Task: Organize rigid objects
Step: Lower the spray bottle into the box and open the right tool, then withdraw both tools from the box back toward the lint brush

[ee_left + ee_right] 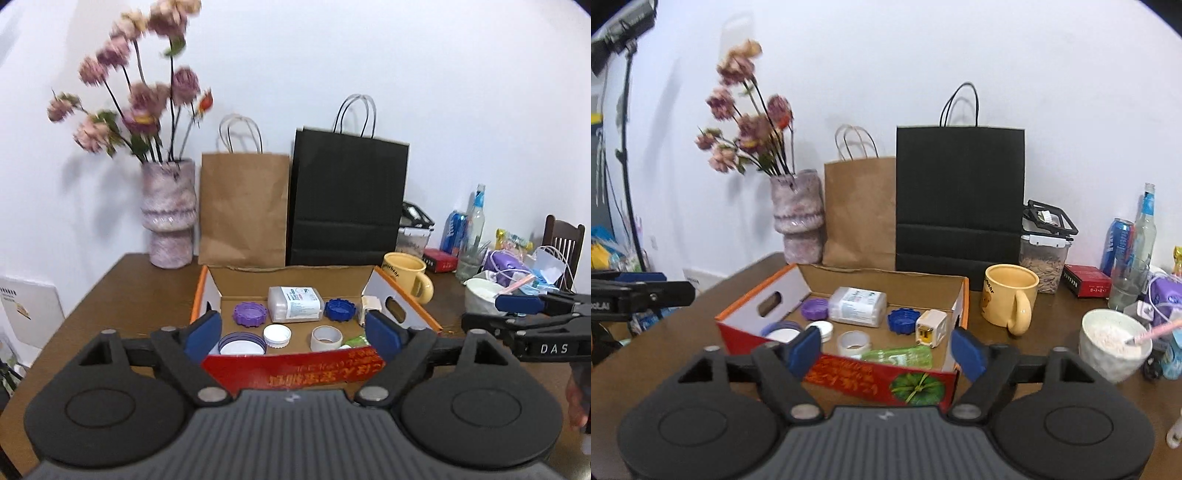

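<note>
An open cardboard box [291,371] [879,380] with a red front wall sits on the brown table. Inside lie a clear plastic container [295,303] [857,306], a purple lid [249,314] [815,308], a blue lid [340,309] [903,320], a white cap [277,336], a tape roll [325,338] [854,343], a white charger plug [931,328] and a green bottle [897,356]. My left gripper [293,332] is open and empty just in front of the box. My right gripper [886,349] is open and empty over the box's near right corner.
A yellow mug [1010,300] stands right of the box. A white bowl of powder [1113,343], bottles [1143,236] and clutter fill the right side. A brown bag [243,208], a black bag [349,199] and a flower vase [170,214] stand behind the box.
</note>
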Motion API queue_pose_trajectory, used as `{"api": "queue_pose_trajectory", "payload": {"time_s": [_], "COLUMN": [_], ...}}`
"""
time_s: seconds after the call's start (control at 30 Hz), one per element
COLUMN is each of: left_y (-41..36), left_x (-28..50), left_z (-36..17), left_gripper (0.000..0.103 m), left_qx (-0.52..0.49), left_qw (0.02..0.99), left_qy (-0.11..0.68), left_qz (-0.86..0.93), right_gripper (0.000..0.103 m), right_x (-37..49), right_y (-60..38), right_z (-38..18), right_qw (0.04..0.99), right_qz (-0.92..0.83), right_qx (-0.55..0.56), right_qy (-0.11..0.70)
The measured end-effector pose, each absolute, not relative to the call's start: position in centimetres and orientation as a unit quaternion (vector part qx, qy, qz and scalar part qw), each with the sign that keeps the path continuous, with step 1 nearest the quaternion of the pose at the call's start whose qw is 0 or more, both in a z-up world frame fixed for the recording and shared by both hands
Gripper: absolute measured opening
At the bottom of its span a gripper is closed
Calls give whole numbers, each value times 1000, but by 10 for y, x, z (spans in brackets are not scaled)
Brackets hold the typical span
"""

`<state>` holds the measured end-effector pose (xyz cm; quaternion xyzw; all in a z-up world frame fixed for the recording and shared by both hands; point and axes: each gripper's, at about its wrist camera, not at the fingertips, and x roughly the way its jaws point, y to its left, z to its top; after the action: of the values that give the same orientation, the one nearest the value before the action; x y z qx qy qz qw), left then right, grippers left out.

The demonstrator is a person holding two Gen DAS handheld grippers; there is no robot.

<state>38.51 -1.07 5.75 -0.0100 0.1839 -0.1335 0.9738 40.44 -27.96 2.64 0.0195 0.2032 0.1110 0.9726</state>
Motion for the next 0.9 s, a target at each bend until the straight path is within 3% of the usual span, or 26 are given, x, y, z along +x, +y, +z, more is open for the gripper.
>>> {"api": "queue_pose_trajectory", "payload": {"time_s": [0.37, 0.8, 0.9], "left_y": [-12, 16, 18], "left_x": [265, 153, 144], "left_z": [32, -9, -10], "left_gripper": [97, 98, 98], "left_qx": [0, -42, -40], "left_qw": [986, 981, 981], "left_qy": [136, 176, 180], "left_qz": [-94, -62, -64], "right_gripper": [83, 84, 89], "right_x": [295, 162, 146], "right_y": [-267, -245, -244], "right_z": [17, -12, -19], "right_qw": [982, 985, 985], "right_qz": [98, 127, 125], "right_qx": [4, 14, 23], "right_qy": [163, 117, 118]}}
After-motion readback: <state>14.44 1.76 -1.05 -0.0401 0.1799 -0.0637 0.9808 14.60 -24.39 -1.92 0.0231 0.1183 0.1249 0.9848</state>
